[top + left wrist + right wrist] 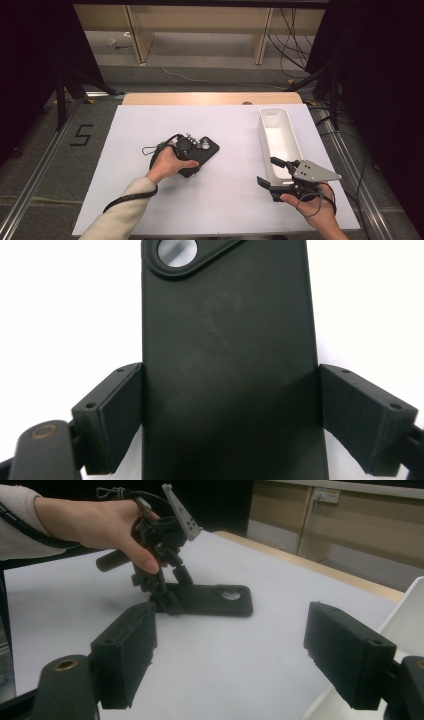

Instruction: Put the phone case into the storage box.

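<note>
L gripper (pixel 186 156) pinches the black phone case (pixel 202 151) across its width mid-table, long axis running toward the white bin (pixel 278 135) by the table's right edge; R gripper (pixel 274 179) wide, empty.

A lab recording bay, as we read it.
We see a white sheet (pixel 165 200) laid over a wooden table (pixel 210 98), black curtains (pixel 35 60) on both sides, loose cables (pixel 292 45) trailing over the concrete floor (pixel 200 72), a taped numeral "5" (pixel 81 135) beside metal floor rails (pixel 37 170), and bare wooden shelving (pixel 200 25) behind.
</note>
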